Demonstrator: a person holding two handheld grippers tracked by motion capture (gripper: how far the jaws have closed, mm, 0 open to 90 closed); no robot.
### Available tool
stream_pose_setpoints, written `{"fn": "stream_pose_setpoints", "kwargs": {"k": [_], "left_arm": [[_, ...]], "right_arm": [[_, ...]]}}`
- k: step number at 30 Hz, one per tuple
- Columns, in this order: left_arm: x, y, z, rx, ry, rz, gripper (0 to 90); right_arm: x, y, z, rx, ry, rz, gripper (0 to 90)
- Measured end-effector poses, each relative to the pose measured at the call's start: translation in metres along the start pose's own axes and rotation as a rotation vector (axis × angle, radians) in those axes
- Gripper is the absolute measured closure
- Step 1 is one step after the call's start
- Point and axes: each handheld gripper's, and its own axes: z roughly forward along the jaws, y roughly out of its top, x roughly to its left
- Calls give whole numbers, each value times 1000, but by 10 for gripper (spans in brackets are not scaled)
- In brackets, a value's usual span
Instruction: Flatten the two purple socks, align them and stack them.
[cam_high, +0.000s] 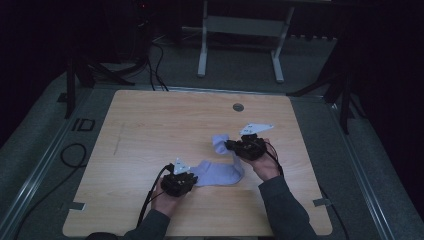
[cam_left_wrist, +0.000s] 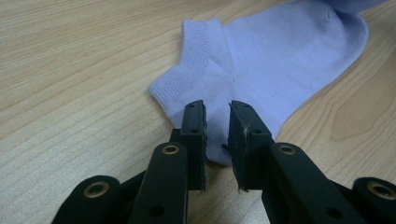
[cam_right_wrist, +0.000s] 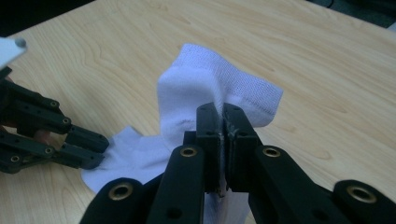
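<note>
Holding a pale sock by both ends

Lying across the near middle of the wooden worktop (cam_high: 150, 130), a light lavender sock (cam_high: 220, 172) is stretched between the two tongs. The left tongs (cam_high: 192, 179) sit low at the sock's near-left end; in the left gripper view the two black pads (cam_left_wrist: 195, 126) stand a little apart over the edge of the fabric just below the ribbed cuff (cam_left_wrist: 187, 70), with cloth showing in the narrow gap, and whether they press on it cannot be told. The rest of the sock there lies flat on the wood, its rounded heel toward the upper right.

The right tongs (cam_high: 231, 146) are farther back and to the right, raised off the surface, their jaws squeezed tight on the sock's other end. In the right gripper view the fabric (cam_right_wrist: 205, 88) bunches up above the closed pads into a folded hump, and the sock hangs down from them toward the board. The left tongs (cam_right_wrist: 93, 149) appear at that view's left edge, resting at the sock's flat corner
</note>
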Motion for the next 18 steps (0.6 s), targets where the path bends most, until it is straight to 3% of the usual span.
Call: {"fn": "stream_pose_setpoints", "kwargs": {"k": [13,18], "left_arm": [[0,0,-1,-5,6,14,755],[0,7,-10,-84,2,21,745]], "right_arm": [[15,-17,25,48,57,-4,861],[22,-20,28,49,83,-19,861]]}}
